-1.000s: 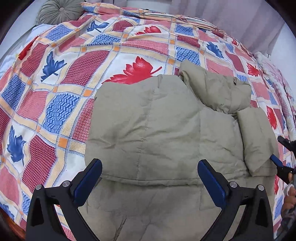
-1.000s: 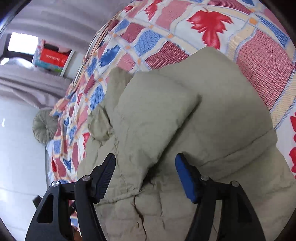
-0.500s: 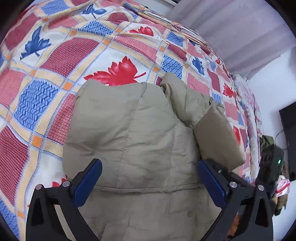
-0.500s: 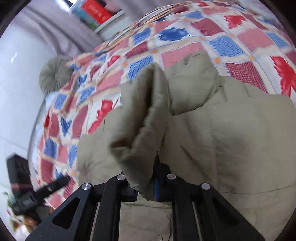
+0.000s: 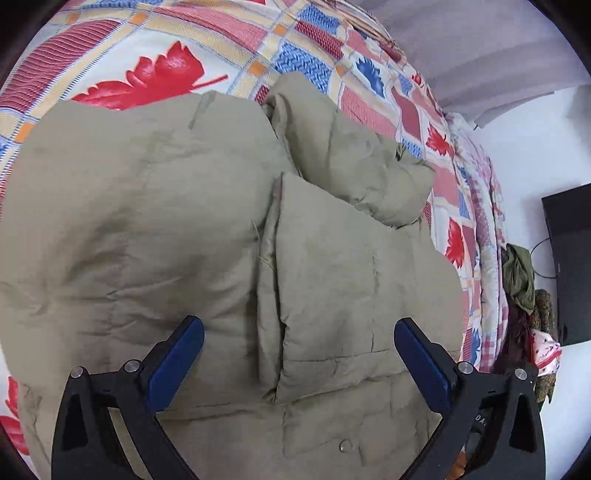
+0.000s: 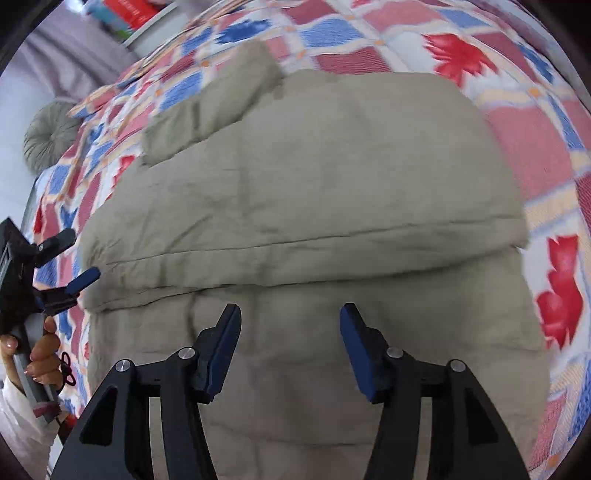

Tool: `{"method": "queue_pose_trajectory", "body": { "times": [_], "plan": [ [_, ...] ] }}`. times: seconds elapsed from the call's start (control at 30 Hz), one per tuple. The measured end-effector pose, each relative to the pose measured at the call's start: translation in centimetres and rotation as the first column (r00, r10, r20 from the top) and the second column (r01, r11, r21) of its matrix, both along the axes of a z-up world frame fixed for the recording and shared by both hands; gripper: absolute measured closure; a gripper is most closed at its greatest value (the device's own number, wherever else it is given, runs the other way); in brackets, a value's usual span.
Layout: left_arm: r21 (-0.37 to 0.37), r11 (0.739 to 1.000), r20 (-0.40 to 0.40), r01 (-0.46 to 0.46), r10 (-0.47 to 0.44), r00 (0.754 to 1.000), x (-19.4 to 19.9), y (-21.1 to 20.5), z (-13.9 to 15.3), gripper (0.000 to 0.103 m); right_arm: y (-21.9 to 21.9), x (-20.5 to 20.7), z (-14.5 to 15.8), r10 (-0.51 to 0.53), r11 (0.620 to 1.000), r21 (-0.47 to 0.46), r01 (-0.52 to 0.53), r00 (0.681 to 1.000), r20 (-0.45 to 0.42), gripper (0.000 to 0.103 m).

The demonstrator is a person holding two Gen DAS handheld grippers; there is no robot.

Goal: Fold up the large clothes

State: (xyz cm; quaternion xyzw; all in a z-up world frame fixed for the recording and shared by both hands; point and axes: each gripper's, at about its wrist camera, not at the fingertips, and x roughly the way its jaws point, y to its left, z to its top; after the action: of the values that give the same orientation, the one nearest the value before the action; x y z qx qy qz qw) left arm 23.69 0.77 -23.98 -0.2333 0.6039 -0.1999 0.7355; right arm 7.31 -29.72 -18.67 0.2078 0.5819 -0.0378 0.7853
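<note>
A khaki padded jacket (image 5: pixel 140 221) lies on the bed's patterned quilt (image 5: pixel 155 70). One sleeve (image 5: pixel 332 280) is folded flat across the jacket's body, below the bunched hood (image 5: pixel 351 155). My left gripper (image 5: pixel 299 354) hangs open just above the jacket, and the sleeve's lower end lies under the gap between its blue pads. In the right wrist view the jacket (image 6: pixel 314 177) fills the frame. My right gripper (image 6: pixel 290 321) is over its near part with the jaws opening and nothing between them. The left gripper (image 6: pixel 74 258) shows at the jacket's left edge, held by a hand (image 6: pixel 40 350).
A round grey cushion (image 6: pixel 48 136) sits at the head of the bed, near a shelf of books (image 6: pixel 136 14). Beyond the bed's right side are a heap of clothes (image 5: pixel 521 280), a dark screen (image 5: pixel 569 266) and a curtain (image 5: pixel 480 48).
The right gripper shut on the sleeve, carried it over the jacket's body and let it go; it now stands open. The left gripper has dropped closer to the jacket and tilted down.
</note>
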Motion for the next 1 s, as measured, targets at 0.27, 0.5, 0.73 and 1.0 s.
{"method": "queue_pose_trajectory", "body": {
  "times": [0.27,0.5,0.73,1.0],
  "plan": [
    [0.140,0.990,0.062,0.034,-0.043,0.997,-0.1,-4.3,1.4,0.092,-6.6,-1.8,0.0,-0.055,0.970,-0.236,0.061,0.998,0.034,0.063],
    [0.240,0.969,0.021,0.052,-0.059,0.998,-0.5,-1.9,-1.0,0.092,-9.0,0.2,1.4,-0.130,0.945,-0.291,0.148,0.988,0.080,0.073],
    [0.285,0.958,0.076,-0.017,-0.005,0.997,-1.3,-0.1,0.7,0.091,-9.6,1.0,-1.9,-0.175,0.951,-0.255,0.172,0.984,0.009,0.072],
    [0.348,0.937,0.160,-0.028,-0.030,0.987,-2.1,2.6,4.3,0.091,-10.2,-4.0,1.7,-0.211,0.976,-0.057,0.210,0.978,-0.001,0.068]
  ]
}}
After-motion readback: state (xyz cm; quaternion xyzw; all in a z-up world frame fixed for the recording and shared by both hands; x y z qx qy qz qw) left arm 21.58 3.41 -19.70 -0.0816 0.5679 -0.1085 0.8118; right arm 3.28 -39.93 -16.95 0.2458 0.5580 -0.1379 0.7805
